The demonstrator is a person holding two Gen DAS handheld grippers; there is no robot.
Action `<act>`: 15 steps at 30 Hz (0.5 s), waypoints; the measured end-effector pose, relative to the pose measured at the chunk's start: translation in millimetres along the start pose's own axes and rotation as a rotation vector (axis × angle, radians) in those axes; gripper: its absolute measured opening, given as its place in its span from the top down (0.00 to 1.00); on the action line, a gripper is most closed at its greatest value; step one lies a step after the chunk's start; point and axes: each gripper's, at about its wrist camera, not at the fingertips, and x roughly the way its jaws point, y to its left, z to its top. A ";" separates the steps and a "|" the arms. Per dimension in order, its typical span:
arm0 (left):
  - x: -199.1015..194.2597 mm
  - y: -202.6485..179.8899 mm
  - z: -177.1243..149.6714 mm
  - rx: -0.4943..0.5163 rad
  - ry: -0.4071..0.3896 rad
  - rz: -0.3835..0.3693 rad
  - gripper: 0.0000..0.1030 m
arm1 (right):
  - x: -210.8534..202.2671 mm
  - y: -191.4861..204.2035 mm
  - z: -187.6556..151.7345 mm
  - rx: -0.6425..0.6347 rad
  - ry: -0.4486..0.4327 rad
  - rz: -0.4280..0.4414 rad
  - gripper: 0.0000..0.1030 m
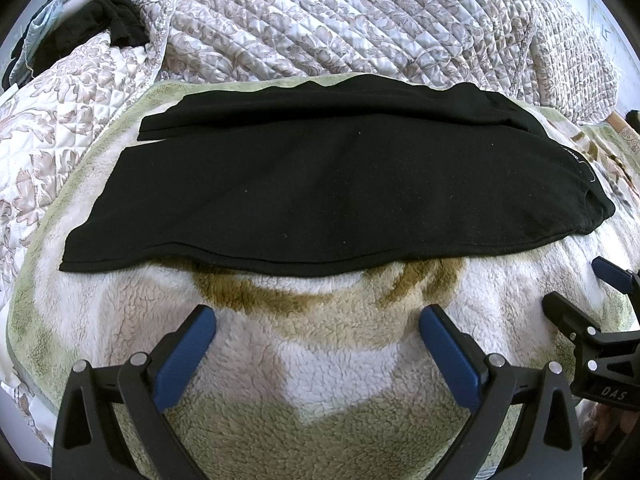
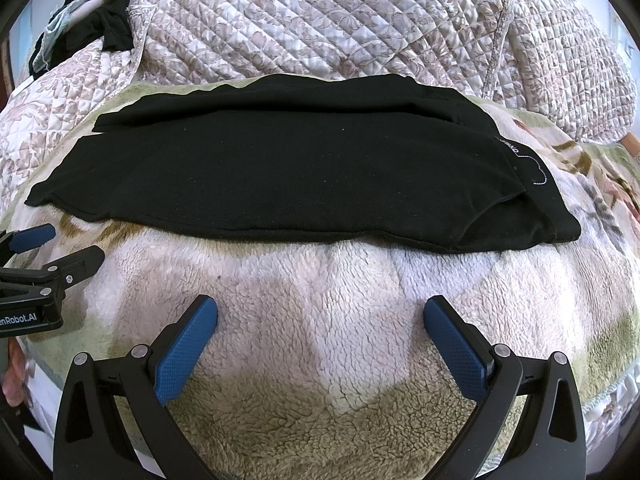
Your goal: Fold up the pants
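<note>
Black pants lie flat on a fleece blanket, folded lengthwise with one leg over the other, leg ends at the left and waistband at the right. They also show in the right wrist view. My left gripper is open and empty, hovering over the blanket just short of the pants' near edge. My right gripper is open and empty in the same way, further right. Each gripper shows at the edge of the other's view, the right one and the left one.
A quilted floral bedspread rises behind the pants. Dark and pale clothes are piled at the far left corner. The fleece blanket spreads out in front of the pants.
</note>
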 end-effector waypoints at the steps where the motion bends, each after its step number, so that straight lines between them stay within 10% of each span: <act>1: 0.2 0.5 0.0 0.000 -0.001 0.000 0.00 | 0.0 0.0 0.0 0.000 0.000 0.000 0.00; 15: -0.1 -0.7 -1.2 0.001 -0.002 0.000 0.00 | -0.4 0.2 0.5 0.000 0.000 0.000 0.00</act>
